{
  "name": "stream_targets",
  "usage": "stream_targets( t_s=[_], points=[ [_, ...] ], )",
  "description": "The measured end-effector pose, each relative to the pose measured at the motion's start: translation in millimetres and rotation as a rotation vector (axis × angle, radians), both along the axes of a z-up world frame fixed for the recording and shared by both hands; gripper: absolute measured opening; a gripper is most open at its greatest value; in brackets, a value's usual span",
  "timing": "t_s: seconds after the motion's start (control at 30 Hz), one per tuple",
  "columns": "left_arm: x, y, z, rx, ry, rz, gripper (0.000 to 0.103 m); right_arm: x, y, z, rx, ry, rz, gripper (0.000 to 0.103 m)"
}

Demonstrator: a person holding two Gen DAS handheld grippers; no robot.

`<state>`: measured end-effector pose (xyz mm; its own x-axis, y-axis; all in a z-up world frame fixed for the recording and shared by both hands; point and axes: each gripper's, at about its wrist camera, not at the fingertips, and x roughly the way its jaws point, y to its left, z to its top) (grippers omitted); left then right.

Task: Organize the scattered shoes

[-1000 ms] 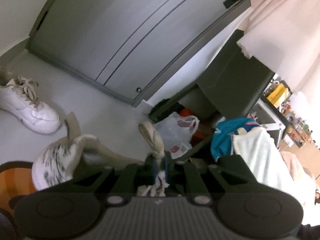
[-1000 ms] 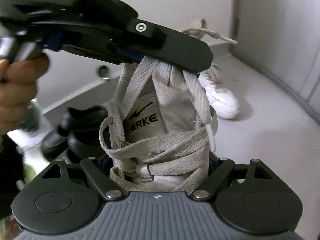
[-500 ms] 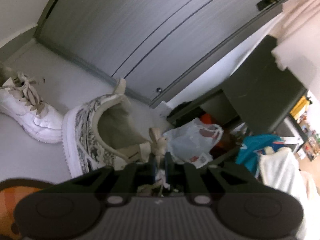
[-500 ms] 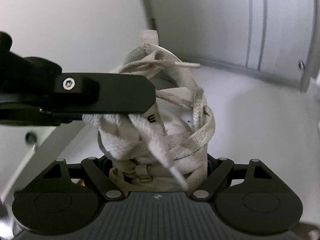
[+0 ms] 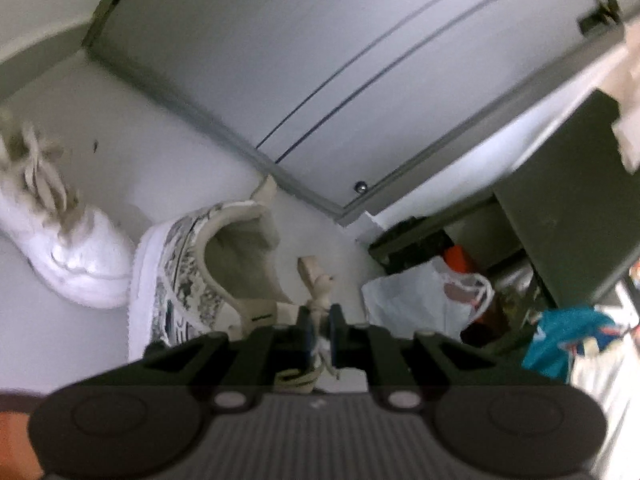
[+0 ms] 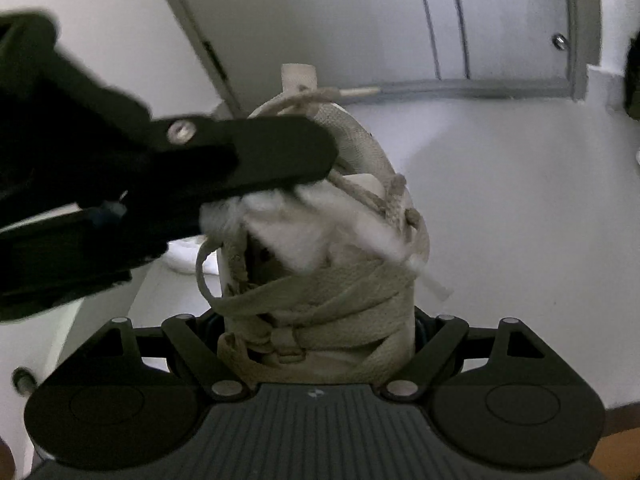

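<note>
A patterned white-and-grey sneaker (image 5: 192, 280) with beige laces is held in the air by both grippers. My left gripper (image 5: 318, 320) is shut on its beige laces (image 5: 316, 284) near the tongue. In the right wrist view my right gripper (image 6: 316, 328) is shut on the laced front of the same sneaker (image 6: 320, 288), and the left gripper's black fingers (image 6: 248, 156) reach in from the left. A plain white sneaker (image 5: 64, 252) lies on the white floor at the left.
A grey sliding door (image 5: 320, 60) runs along the back. At the right are a dark cabinet (image 5: 580, 200), a white plastic bag (image 5: 420, 300) and a teal cloth (image 5: 568, 340). White floor (image 6: 520, 200) extends to the right of the held shoe.
Both grippers have swung with the patterned sneaker toward the sliding door. The sneaker has turned, so its heel opening now faces the left camera. The black shoes have left the right view.
</note>
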<state>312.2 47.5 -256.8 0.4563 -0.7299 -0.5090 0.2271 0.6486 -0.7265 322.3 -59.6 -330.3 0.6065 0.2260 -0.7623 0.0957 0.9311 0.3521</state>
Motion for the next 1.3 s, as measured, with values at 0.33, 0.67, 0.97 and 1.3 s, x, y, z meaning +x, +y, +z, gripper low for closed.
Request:
stream_targets(
  t_s=[0.33,0.67,0.97,1.3],
  points=[
    [8.9,5.1,-42.3,-0.005,0.059,0.016,0.008,8.6,6.1,-37.3,-0.044,0.059,-0.031,0.088],
    [16.2,0.7,-46.7,0.062,0.079,-0.020,0.009,10.3,-25.5,-29.7,0.062,0.140,0.040,0.093],
    [20.8,-7.6,-38.6,0.072,0.041,-0.043,0.009,4.5,-54.9,-27.1,0.096,0.079,0.033,0.081],
    [15.9,-2.4,-47.6,0.095,0.054,-0.030,0.009,1.1,-30.6,-22.2,-0.014,0.054,-0.007,0.078]
  ],
)
